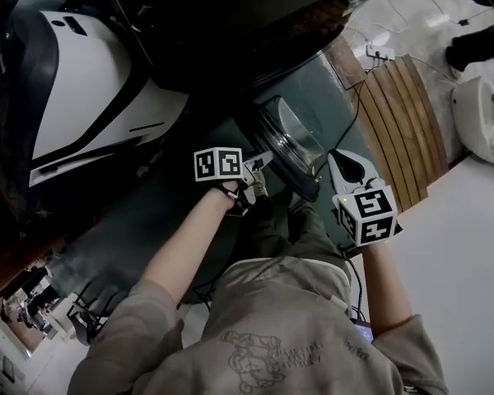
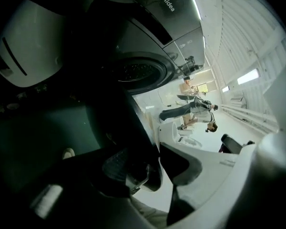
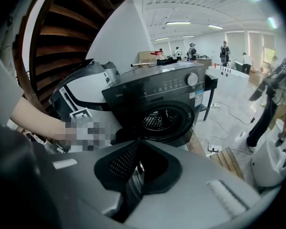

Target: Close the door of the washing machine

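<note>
the washing machine (image 3: 157, 92) is seen dark and front-loading, with its drum opening (image 3: 164, 119) uncovered. the door (image 1: 290, 142) is swung out from the front, so that its round glass is shown edge-on from the head view, between the two grippers.

the left gripper (image 1: 257, 174) is held at the door's near edge, on the left of the glass. in the left gripper view its jaws are set partly apart around the door's dark rim (image 2: 133, 128): the ribbed dark pad (image 2: 115, 162) is seen on one side, the white jaw's pad on the other, and a small metal latch piece (image 2: 139, 175) on the rim is seen between them. the rim appears to be clamped, with the far pad lying right against it.

the right gripper (image 1: 343, 164) is held just beside the door's opposite edge, on the right of the glass, with its white jaws pointed towards the machine. whether the door is touched by it cannot be told. in the right gripper view its jaws are kept only narrowly apart. a grey streaked surface is seen low in the slit, but what it is cannot be made out. the drum opening lies straight ahead, beyond the tips.

a wooden pallet (image 1: 399, 122) is laid on the floor to the right of the machine.
</note>
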Motion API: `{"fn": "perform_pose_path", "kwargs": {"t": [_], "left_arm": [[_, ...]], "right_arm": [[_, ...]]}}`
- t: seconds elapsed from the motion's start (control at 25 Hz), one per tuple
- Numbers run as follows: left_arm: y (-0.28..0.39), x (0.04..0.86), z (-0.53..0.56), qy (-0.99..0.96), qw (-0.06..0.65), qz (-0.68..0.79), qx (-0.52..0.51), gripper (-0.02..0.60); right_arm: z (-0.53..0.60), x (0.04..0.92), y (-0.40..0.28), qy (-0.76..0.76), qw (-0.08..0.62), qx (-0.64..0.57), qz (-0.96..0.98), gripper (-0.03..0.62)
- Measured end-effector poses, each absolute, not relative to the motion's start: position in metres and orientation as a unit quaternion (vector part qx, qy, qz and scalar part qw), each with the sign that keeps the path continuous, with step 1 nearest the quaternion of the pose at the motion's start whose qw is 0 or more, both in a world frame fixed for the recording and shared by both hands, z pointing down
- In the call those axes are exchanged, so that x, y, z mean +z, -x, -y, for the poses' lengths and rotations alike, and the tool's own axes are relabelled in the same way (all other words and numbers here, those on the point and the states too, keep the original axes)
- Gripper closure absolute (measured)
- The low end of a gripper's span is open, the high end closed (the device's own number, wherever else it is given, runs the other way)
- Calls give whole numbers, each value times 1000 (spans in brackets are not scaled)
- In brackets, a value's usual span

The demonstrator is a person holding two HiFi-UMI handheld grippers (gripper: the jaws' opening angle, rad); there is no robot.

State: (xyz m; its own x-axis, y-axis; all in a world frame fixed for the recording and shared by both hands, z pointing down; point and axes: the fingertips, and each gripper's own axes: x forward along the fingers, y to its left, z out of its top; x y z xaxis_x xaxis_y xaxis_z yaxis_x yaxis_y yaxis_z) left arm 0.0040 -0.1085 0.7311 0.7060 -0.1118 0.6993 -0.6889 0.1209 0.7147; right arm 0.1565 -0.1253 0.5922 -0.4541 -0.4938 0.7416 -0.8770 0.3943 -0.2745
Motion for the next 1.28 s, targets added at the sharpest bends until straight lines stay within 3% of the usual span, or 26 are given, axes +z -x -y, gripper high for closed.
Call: {"fn": "perform_pose_path", "kwargs": {"t": [0.56, 1.28], "left_arm": [[-66, 728, 174, -600, 725, 325, 89, 380], [-89, 726, 268, -568, 752, 329, -51, 383]], "right_arm": [[153, 599, -195, -484, 266, 336, 763, 566], [162, 617, -219, -496, 253, 354, 752, 566]]}}
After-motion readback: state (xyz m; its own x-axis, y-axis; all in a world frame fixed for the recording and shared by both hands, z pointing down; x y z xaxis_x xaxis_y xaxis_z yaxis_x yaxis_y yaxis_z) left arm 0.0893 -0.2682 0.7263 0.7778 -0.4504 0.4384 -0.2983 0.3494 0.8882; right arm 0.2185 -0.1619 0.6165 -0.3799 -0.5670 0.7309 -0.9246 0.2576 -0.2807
